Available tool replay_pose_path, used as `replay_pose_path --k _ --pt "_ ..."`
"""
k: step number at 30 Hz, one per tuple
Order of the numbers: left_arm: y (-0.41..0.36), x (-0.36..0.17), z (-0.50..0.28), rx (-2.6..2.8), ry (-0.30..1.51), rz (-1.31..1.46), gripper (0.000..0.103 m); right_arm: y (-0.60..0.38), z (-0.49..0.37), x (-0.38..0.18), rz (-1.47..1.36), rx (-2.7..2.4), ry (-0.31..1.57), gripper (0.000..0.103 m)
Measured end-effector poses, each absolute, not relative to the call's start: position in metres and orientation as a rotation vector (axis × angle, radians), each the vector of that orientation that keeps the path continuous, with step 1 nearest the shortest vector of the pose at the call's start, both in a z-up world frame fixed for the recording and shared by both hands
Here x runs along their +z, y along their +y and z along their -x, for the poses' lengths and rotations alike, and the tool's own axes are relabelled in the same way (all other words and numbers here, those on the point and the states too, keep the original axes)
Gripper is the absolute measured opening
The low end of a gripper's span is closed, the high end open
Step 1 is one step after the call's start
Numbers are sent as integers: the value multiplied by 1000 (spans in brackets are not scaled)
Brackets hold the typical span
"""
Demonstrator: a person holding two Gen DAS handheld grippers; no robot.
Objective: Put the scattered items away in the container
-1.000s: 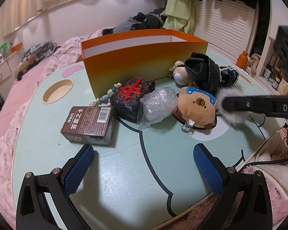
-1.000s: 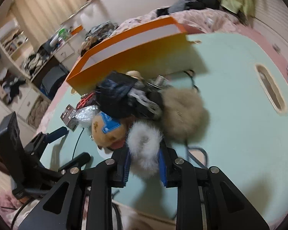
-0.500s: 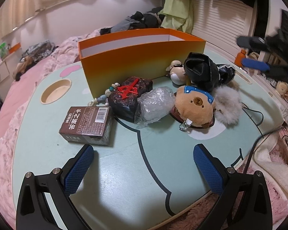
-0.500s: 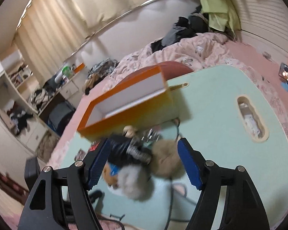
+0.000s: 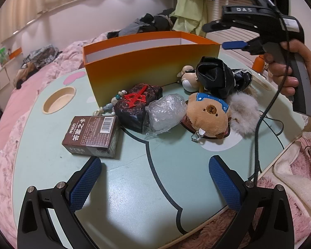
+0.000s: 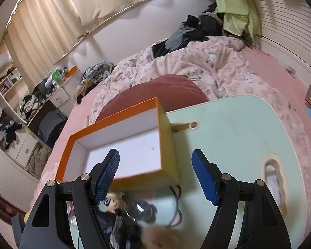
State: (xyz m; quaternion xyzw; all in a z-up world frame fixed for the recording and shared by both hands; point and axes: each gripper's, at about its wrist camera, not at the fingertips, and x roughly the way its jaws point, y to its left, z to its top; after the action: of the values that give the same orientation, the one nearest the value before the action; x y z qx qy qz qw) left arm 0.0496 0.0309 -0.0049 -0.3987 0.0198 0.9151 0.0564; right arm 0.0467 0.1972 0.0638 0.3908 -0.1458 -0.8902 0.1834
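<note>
An orange box (image 5: 151,62) with a white inside (image 6: 134,155) stands at the back of the pale green table (image 5: 134,186). In front of it lie a brown card box (image 5: 91,133), a dark pouch with a red charm (image 5: 139,103), a clear plastic wrap (image 5: 168,112), a brown bear plush (image 5: 209,116), a white fur ball (image 5: 244,108) and a black-dressed doll (image 5: 215,76). My left gripper (image 5: 155,178) is open, low over the near table. My right gripper (image 6: 155,176) is open with nothing between its fingers, raised above the box's right end (image 5: 226,35).
A round cup recess (image 5: 59,99) sits in the table's left side and an oblong slot (image 6: 272,172) at its right. A black cable (image 5: 259,137) hangs from the right gripper. Pink bedding (image 6: 197,62) surrounds the table, with clothes piled behind.
My right gripper let go of the white fur ball, which now lies beside the bear, then opened and rose toward the orange box. The left gripper stayed still.
</note>
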Motion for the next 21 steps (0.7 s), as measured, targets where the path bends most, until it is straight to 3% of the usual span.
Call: replay_pose_path --k 17,21 --pt "31 -5 -50 2777 58 1208 103 170 -78 63 -1099 -2481 -344 73" --pt "30 -4 -52 2779 40 1190 103 173 -132 78 -1020 -2601 -173 73"
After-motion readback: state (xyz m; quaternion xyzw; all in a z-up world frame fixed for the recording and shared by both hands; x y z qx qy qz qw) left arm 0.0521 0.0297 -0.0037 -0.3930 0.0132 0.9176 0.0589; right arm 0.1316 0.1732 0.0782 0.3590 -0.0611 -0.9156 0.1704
